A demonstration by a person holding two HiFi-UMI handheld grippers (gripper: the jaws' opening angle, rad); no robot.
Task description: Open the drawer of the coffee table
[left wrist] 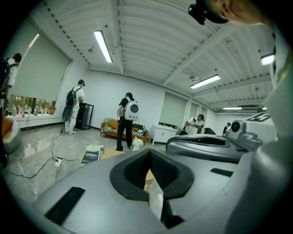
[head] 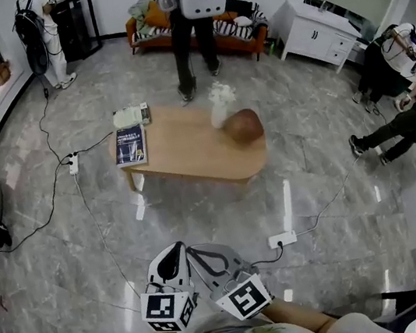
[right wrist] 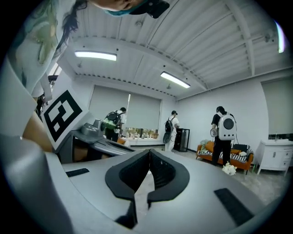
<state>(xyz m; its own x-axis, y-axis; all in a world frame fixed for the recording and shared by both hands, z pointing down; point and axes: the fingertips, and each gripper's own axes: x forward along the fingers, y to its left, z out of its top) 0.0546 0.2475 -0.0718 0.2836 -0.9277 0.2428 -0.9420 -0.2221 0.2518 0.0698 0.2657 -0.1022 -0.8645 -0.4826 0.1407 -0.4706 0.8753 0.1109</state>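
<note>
Coffee table (head: 190, 153) sits mid-floor, well apart from you. The drawer is probably rigid wood with a moderate sliding pull, so take it by a front pull or under-lip. No drawer front or handle shows from here. The table has a light wood, rounded oblong top, with a dark blue book (head: 129, 145) at its left end and a brown round object (head: 245, 125) and white flowers (head: 220, 98) at the right. Your left gripper (head: 176, 249) and right gripper (head: 194, 251) are both pinched closed and empty, low by your body.
</note>
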